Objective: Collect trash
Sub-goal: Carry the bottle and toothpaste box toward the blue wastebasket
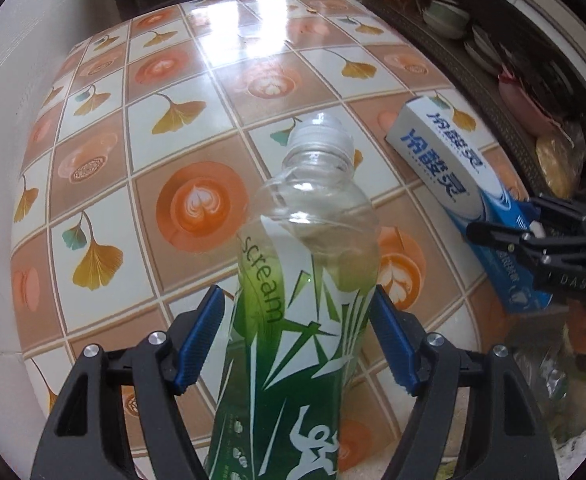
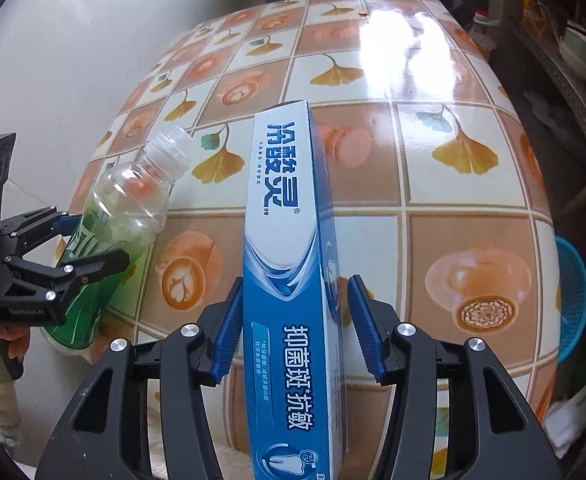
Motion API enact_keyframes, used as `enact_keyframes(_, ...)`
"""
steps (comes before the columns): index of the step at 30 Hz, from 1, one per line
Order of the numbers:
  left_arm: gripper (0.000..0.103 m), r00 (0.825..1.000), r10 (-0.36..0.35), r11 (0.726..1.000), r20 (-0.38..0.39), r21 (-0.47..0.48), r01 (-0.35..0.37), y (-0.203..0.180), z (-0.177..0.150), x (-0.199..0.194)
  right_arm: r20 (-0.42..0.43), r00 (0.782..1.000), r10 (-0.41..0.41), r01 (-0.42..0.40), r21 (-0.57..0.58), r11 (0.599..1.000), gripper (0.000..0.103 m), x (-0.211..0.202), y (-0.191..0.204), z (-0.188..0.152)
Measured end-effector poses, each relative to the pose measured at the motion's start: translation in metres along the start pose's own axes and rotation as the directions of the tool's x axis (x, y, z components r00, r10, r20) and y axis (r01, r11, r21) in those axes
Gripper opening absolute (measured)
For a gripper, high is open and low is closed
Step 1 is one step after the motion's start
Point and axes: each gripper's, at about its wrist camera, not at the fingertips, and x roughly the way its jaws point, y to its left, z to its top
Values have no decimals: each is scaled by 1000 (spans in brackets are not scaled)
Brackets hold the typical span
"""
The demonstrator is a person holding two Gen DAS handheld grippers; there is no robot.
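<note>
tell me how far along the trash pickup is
Done: nothing looks binned yet. In hand: the left claw grips the empty bottle. The right claw straddles the toothpaste box, but one pad stands clear of it, so it is not gripped. Left: grasp the box, then drop both off.

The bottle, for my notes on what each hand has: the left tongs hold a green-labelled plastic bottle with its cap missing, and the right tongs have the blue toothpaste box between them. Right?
Not quite: the bottle has its cap on, clear plastic, as the left wrist view shows. The rest stands: left tongs, right tongs, toothpaste box.
</note>
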Motion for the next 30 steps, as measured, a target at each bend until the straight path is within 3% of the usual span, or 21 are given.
enact_keyframes(3,70,999,18,999,-30,38,-17,-2,-5,7,-6,1000,-3,3,2,1000,49,3,-3,1)
enact_keyframes(6,62,999,20,999,-31,49,-19,-4,-7,9,2,1000,-2,2,6,1000,46,0,-5,1)
enact_keyframes(7,62,999,27,998,-23,50,-25,-5,-8,9,4,1000,4,-4,10,1000,42,-1,-7,0)
enact_keyframes(16,62,998,51,997,45,56,-54,-15,-18,-6,31,999,44,-45,33,998,35,-13,-14,-4)
enact_keyframes(30,62,988,94,992,124,75,-104,-28,-31,-28,70,995,72,-75,41,996,34,-34,-15,-12)
